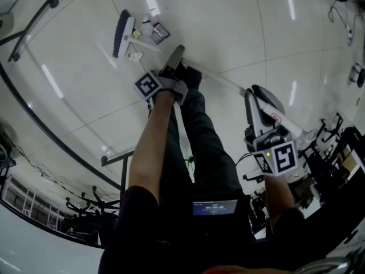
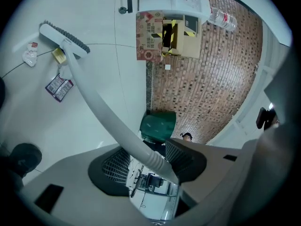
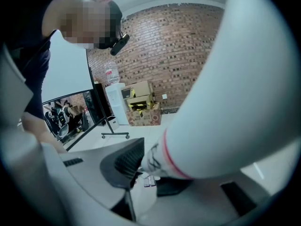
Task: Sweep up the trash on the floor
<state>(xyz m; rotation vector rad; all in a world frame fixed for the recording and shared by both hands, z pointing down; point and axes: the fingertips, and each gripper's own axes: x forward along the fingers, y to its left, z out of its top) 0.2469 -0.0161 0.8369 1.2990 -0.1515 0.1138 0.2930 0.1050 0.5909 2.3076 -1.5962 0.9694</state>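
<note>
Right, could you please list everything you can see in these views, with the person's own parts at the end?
broom: one, white handle and dark bristles, head down on the floor
trash pieces: at least three, white, yellow and dark purple, on the floor beside the broom head
cardboard boxes: several, brown, against the brick wall
water dispenser: one, white, next to the boxes
bin: one, green, by the brick wall
legs: two, dark trousers, below the broom handle in the head view
left tongs: one, grey, shut on the broom handle lower down
right tongs: one, grey, shut on the handle's upper end
</note>
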